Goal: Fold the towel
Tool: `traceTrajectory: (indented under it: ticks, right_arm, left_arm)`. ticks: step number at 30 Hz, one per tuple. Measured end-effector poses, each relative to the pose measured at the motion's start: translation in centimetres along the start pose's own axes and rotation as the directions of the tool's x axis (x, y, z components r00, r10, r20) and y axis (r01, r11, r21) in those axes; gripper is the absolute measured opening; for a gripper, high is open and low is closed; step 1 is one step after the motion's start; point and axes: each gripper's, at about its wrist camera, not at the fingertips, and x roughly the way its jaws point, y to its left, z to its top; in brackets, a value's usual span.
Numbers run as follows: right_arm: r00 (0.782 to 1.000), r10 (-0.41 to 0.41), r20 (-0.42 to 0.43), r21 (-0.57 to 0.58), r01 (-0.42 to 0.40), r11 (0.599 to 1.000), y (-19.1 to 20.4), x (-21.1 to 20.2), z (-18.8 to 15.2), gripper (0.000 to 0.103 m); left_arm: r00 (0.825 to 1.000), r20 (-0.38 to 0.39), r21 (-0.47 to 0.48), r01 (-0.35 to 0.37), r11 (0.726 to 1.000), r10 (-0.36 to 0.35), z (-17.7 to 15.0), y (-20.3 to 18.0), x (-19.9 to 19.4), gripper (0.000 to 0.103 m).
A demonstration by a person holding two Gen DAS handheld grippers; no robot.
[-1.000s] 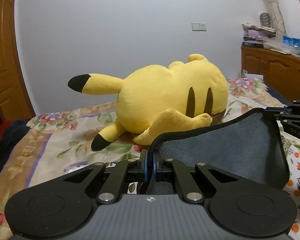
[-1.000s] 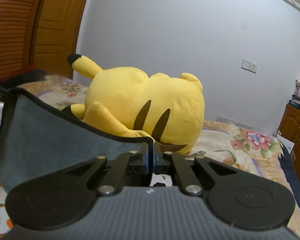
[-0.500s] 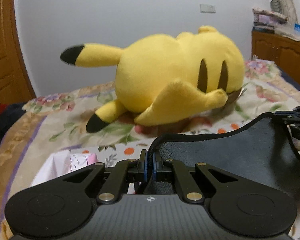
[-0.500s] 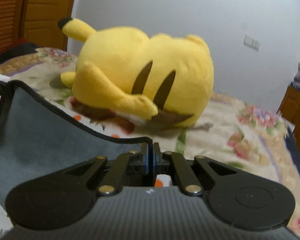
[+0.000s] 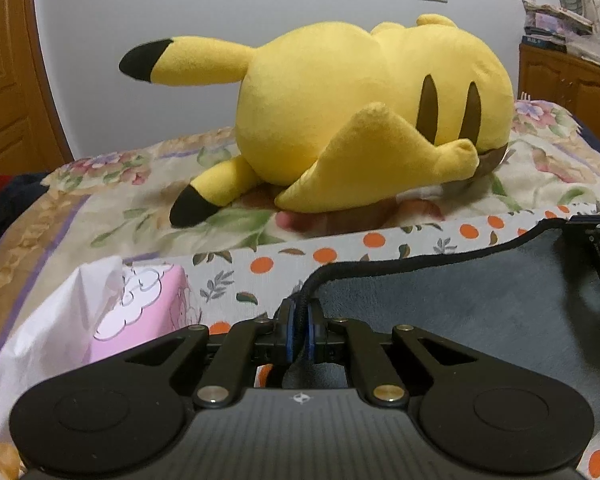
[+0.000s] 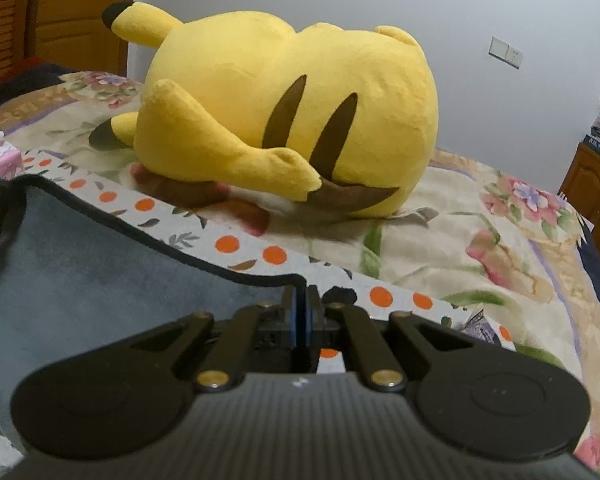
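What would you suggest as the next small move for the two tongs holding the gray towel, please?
Probably lower both tongs together toward the orange-dotted cloth. The left tongs and right tongs each pinch a corner of the gray towel, whose edge hangs stretched between them, short of the yellow plush.

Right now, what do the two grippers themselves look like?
Both match: the left gripper and right gripper have matte black ribbed bodies, round side discs, angled black linkage arms with brass-coloured pivot pins, blue-lined fingers and a small white logo. No cables or sleeves visible.
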Motion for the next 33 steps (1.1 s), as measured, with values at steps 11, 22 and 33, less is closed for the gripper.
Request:
traceTrajectory:
  ticks: [11, 22, 33]
  right_arm:
    - [1.0, 0.006, 0.0, 0.026, -0.006, 1.0, 0.3, -0.9, -0.7, 0.021]
    - [0.998, 0.06, 0.009, 0.093, -0.061, 0.994, 1.0, -4.0, -1.9, 0.051]
    - [0.996, 0.086, 0.004, 0.122, -0.086, 0.989, 1.8, -7.4, -3.8, 0.08]
  left_arm:
    - [1.0, -0.021, 0.005, 0.009, 1.0, -0.009, -1.5, -0.4, -0.6, 0.037]
    - [0.998, -0.036, 0.02, 0.058, 0.998, -0.057, -3.3, -1.8, -3.6, 0.05]
    - [0.996, -0.047, 0.014, 0.082, 0.997, -0.081, -4.8, -2.5, -6.5, 0.067]
